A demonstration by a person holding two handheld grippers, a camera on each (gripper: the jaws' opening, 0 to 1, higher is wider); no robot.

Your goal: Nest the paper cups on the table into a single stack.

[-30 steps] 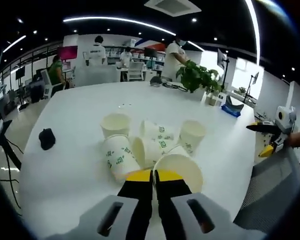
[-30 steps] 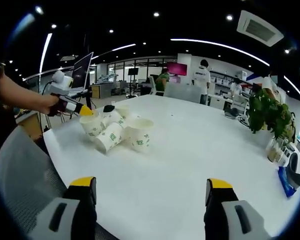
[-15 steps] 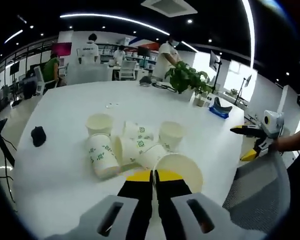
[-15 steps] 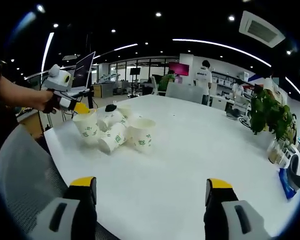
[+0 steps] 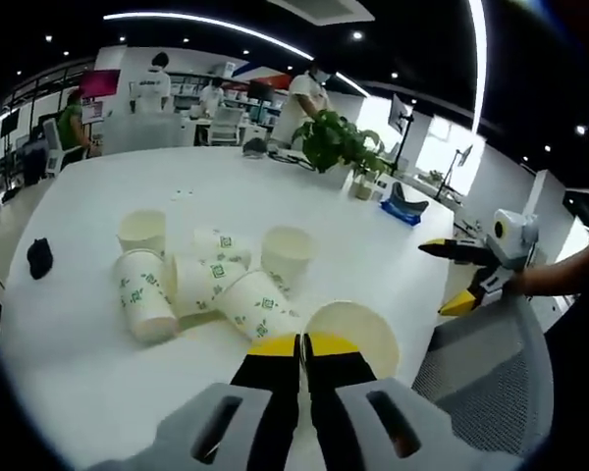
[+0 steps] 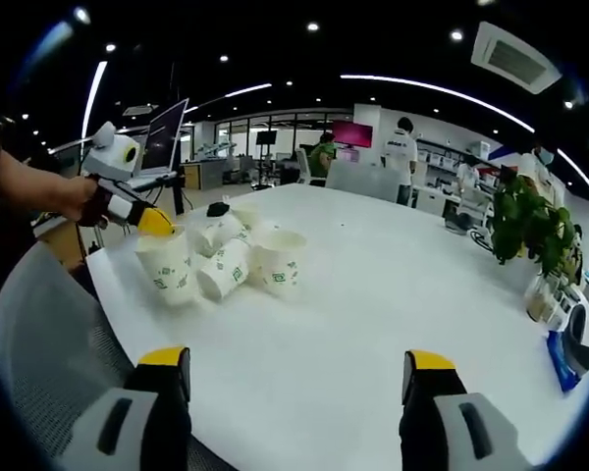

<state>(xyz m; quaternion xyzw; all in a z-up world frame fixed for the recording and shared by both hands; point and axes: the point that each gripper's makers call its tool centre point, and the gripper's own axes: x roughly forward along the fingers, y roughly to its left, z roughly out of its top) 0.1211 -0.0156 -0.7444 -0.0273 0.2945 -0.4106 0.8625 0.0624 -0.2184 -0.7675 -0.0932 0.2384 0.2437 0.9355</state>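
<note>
My left gripper [image 5: 302,341] is shut on the rim of a white paper cup [image 5: 358,332] with green print. In the right gripper view that held cup [image 6: 166,266] hangs mouth up by the table's near-left edge, under the left gripper [image 6: 149,220]. Just past it is a cluster of cups: two upright ones [image 5: 142,231] [image 5: 286,252] and several lying on their sides [image 5: 260,302] [image 5: 147,294]; in the right gripper view the cluster [image 6: 245,257] lies left of centre. My right gripper [image 6: 296,361] is open and holds nothing, well short of the cups, and appears at the right [image 5: 444,278].
The round white table [image 6: 393,294] has wide bare room to the right. A small black object [image 5: 39,257] lies beyond the cups. A potted plant [image 5: 334,142] and a blue item [image 5: 402,208] stand at the far edge. A grey chair [image 5: 481,378] is close by. People stand far behind.
My left gripper has carried its cup away from the cluster toward the table's near edge and turned it more upright. The right gripper has stayed open and still.
</note>
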